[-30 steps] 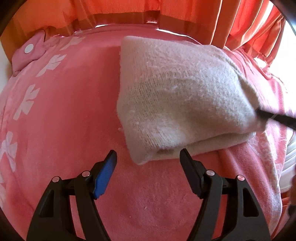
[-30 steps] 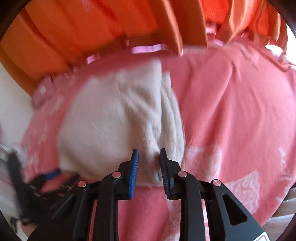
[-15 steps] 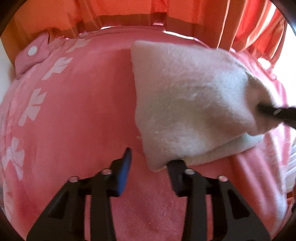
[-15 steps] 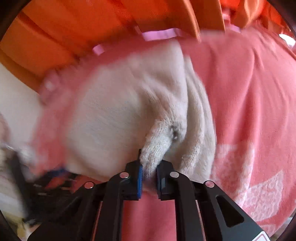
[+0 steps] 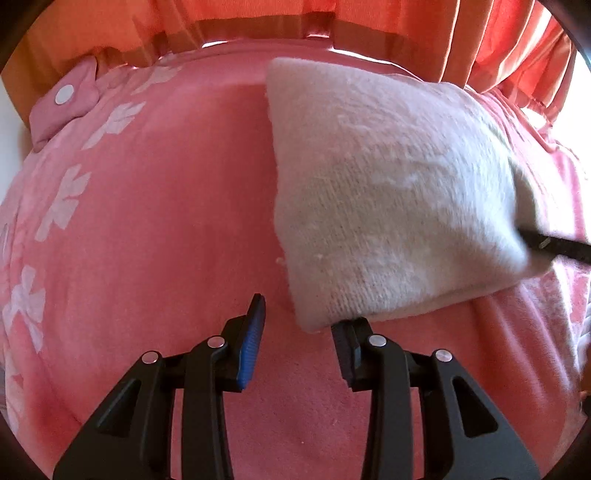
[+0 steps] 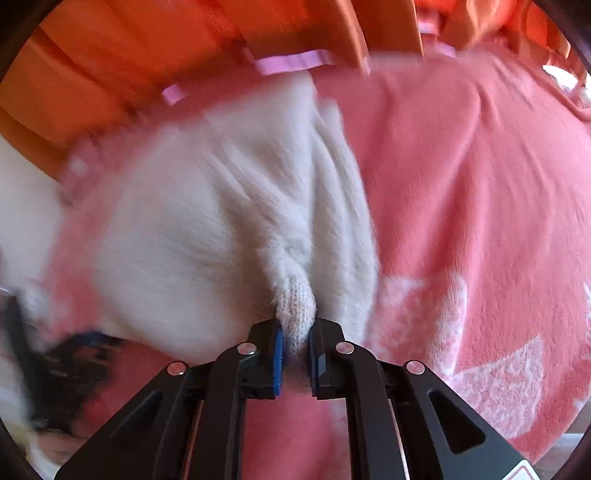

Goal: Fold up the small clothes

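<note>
A folded cream knitted garment (image 5: 388, 199) lies on a pink blanket (image 5: 166, 221). My left gripper (image 5: 299, 325) is open and low at the garment's near left corner, the corner just between its fingers. My right gripper (image 6: 295, 339) is shut on a bunched edge of the same garment (image 6: 221, 229) and lifts it slightly. The right gripper's tip also shows at the right edge of the left wrist view (image 5: 554, 245), pinching the cloth.
The pink blanket has white flower prints (image 5: 62, 203) along its left side and a flap with a white snap button (image 5: 64, 94) at the far left. Orange curtains (image 5: 369, 33) hang behind the bed.
My right gripper has closed on the garment's edge and pulled it up. My left gripper has narrowed and moved in to the garment's near corner.
</note>
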A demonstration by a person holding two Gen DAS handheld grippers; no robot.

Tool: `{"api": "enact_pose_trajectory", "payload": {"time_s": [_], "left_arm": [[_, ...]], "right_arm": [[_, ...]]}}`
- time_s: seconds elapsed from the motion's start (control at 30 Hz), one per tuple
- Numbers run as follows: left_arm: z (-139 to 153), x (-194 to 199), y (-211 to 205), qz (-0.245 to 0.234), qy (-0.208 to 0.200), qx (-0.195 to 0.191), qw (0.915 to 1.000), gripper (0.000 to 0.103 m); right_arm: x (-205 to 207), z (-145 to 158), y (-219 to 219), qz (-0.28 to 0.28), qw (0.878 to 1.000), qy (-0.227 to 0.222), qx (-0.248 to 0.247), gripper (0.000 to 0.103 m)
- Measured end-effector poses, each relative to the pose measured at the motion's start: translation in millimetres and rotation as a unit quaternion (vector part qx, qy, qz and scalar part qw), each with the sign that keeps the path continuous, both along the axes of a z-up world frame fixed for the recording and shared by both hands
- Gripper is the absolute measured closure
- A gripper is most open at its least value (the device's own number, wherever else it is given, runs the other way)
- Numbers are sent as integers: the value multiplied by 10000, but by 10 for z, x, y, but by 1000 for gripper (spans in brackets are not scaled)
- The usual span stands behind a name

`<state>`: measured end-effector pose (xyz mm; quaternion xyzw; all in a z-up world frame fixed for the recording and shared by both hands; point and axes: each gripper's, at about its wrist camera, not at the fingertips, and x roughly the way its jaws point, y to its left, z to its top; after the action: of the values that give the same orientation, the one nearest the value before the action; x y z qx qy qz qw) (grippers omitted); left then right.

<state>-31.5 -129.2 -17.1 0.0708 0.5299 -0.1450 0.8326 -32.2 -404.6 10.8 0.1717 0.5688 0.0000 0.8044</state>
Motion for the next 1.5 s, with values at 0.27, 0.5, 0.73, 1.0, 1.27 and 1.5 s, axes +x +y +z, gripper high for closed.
{"api": "enact_pose_trajectory", "payload": {"time_s": [0.27,0.5,0.73,1.0,1.27,1.5], "left_arm": [[307,-112,-3,-108,-101,-214,9997,52],[639,-37,-101,-112,-401,-540,9977,24],[597,318,-257,-91,-262,-703,9971,19],[292,635,-442,-103,66,-898,9959,5],[97,785,-519,28,49,-1028,9947,5],[35,798,-495,13,-106,-1199,9927,5]], "right_arm": [[-137,532,-63,-508,9954,-740,-326,36],[11,384,20,-709,9961,-534,-21,33],[194,181,29,-817,9953,-429,300,24],[199,-28,-106,-953,9894,-553,943,16],[241,-74,-80,-805,9892,-612,1057,8],[276,-101,-71,-781,9886,-627,1125,5]]}}
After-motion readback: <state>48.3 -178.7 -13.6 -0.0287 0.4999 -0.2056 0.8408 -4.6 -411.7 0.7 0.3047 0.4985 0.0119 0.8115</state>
